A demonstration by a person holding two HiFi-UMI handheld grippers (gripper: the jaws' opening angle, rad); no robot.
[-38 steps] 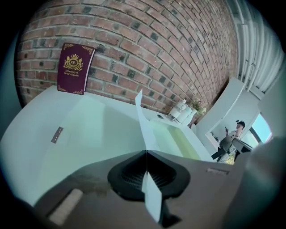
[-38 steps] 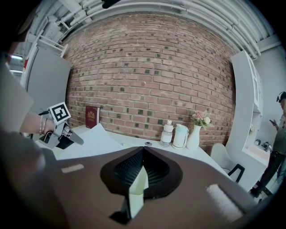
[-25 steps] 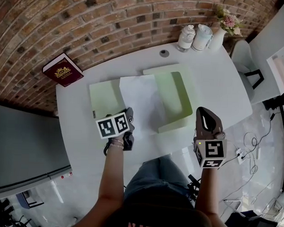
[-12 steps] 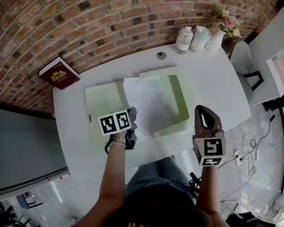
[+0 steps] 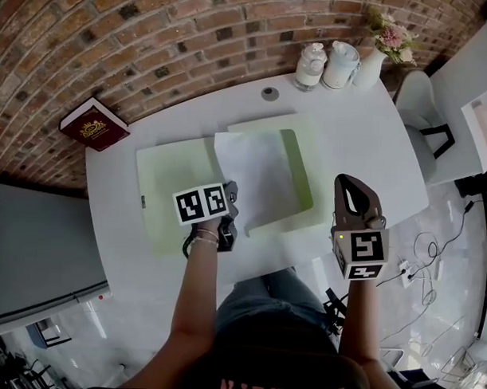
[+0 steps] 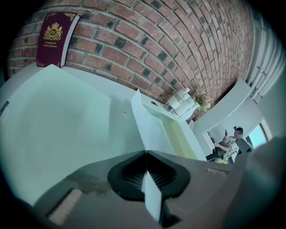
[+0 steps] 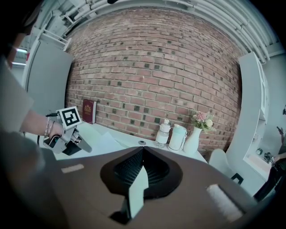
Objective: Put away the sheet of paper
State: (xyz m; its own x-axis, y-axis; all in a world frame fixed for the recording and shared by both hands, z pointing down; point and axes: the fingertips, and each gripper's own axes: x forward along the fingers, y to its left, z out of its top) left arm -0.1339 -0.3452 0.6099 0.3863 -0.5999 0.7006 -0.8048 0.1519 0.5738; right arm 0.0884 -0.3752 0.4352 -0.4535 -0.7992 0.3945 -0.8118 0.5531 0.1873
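Observation:
A white sheet of paper (image 5: 258, 176) lies over the middle and right half of an open pale green folder (image 5: 170, 191) on the white table (image 5: 365, 138). My left gripper (image 5: 230, 191) is shut on the sheet's near left edge. In the left gripper view the sheet (image 6: 142, 123) rises edge-on from the closed jaws of that gripper (image 6: 145, 151), with the folder's right half (image 6: 181, 136) behind. My right gripper (image 5: 349, 182) hovers at the table's near right edge, right of the folder. It is shut and holds nothing, and its own view (image 7: 143, 148) looks toward the left gripper (image 7: 84, 146).
A maroon book (image 5: 93, 122) leans at the table's far left corner against the brick wall. A bottle (image 5: 310, 66), a white jug (image 5: 341, 64) and a vase of flowers (image 5: 378, 51) stand at the far right. A round cable port (image 5: 268, 93) sits behind the folder. A chair (image 5: 418, 104) is at the right.
My left gripper has carried the sheet's edge to the right across the folder, so more of the left green flap shows. The right gripper has shifted a little.

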